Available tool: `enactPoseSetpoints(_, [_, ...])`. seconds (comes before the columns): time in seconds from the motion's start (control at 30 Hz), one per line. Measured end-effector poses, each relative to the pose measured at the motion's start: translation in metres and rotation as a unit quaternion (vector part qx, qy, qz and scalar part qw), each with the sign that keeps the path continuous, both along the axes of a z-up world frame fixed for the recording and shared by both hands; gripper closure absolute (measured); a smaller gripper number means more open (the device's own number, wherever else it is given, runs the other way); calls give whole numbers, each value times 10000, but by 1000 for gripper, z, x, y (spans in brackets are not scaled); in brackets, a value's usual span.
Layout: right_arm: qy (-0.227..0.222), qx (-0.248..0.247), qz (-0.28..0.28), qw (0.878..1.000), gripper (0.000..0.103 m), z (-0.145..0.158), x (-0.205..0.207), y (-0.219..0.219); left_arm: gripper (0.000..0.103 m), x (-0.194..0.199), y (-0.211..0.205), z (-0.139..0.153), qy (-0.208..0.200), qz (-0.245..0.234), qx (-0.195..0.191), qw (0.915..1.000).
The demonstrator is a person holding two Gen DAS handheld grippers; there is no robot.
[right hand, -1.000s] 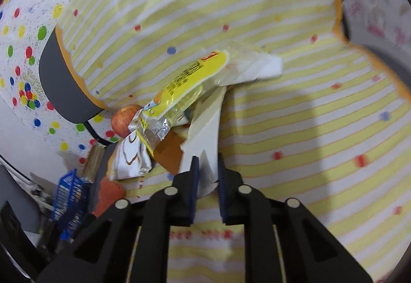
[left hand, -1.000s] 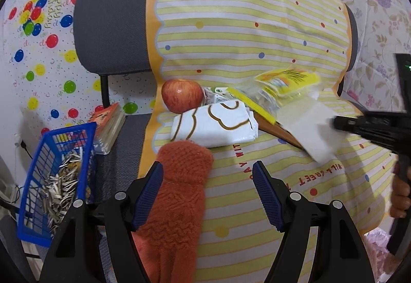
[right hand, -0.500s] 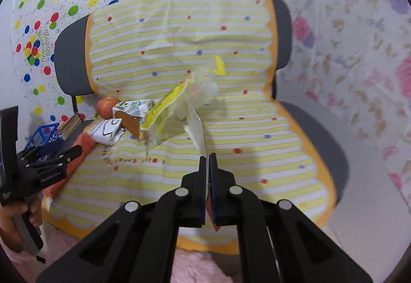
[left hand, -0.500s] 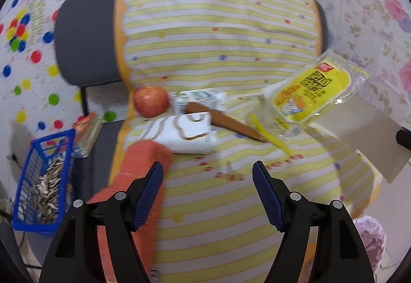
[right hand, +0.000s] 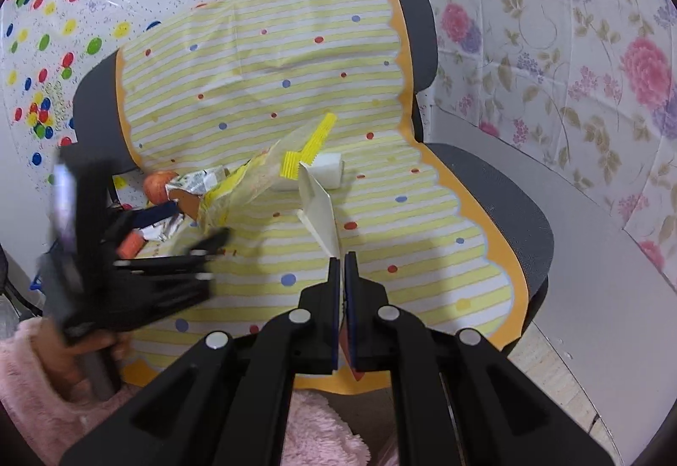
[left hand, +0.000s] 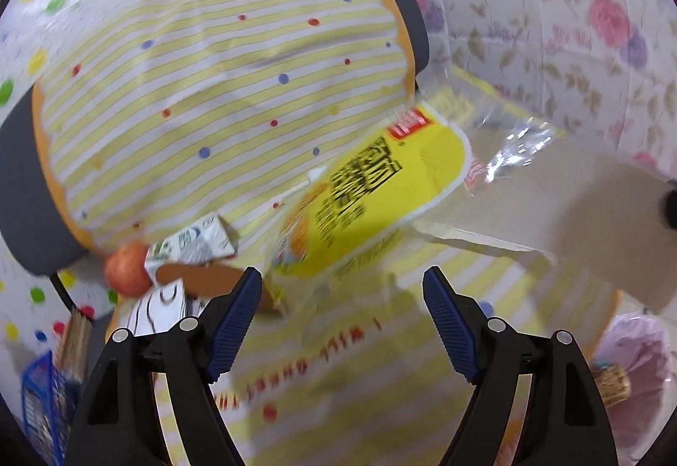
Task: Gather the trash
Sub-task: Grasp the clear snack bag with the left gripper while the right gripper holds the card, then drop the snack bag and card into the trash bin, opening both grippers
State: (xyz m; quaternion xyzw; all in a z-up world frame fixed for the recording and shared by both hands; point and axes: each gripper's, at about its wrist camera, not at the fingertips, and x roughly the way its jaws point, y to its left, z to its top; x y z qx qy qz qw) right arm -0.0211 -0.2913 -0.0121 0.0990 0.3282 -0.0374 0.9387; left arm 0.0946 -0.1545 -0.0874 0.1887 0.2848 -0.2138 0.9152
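Currently the right gripper (right hand: 342,260) has its jaws pressed together on the lower corner of a sheet of white card (right hand: 318,203), which is lifted clear of the striped chair cover (right hand: 381,186). A yellow snack wrapper (left hand: 381,186) lies against the card; its long axis runs diagonally, with the red label end up toward the chair back and the other end down toward the seat. Whether the wrapper adheres to the card or merely rests on it cannot be determined.

The left gripper (left hand: 340,322) is spread wide and holds nothing; the wrapper is just beyond its fingertips. An apple (left hand: 127,269), a crumpled printed packet (left hand: 190,244) and a brown strip lie at the rear left of the seat, partly hidden behind the left finger. A pink-lined bin (left hand: 634,377) is cut off at the lower right, beside the seat edge. The left wrist view is motion-blurred.
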Motion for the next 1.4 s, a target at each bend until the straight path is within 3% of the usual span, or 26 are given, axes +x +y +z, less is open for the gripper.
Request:
enactPoseSetpoints(0.17, [-98,29,51,9999,100,6,-1,-2,31,7,-11,9,-241,-15,-8,9997])
enactPoseSetpoints(0.27, [-135,43,2,9999,100,8,-4,-4,55,4,-9,15,-299,21,-96,9995])
enactPoseSetpoints(0.33, [-158,42,-48,9999,100,9,-7,-6,85,2,-3,21,-324,63,-218,9992])
enactPoseSetpoints(0.4, [-209,26,-108,9997,100,11,-13,-8,100,-3,10,31,-253,146,-507,9983])
enactPoseSetpoints(0.6, [-409,-51,-255,9988,100,23,-38,-8,101,-38,62,71,156,139,-1814,9832])
enactPoseSetpoints(0.73, [-447,-80,-313,9985,100,28,-54,-7,101,-70,76,78,430,-21,-2286,9726])
enactPoseSetpoints(0.9, [-343,-240,-424,9982,100,30,-78,-8,101,-108,60,73,563,-377,-2418,9680])
enactPoseSetpoints(1.07, [-149,-435,-871,9951,100,29,-117,-24,101,-139,31,64,670,-835,-2427,9642])
enactPoseSetpoints(1.4, [551,-603,-1861,9791,100,5,-213,-50,100,-199,-37,33,1197,-1987,-2420,9421])
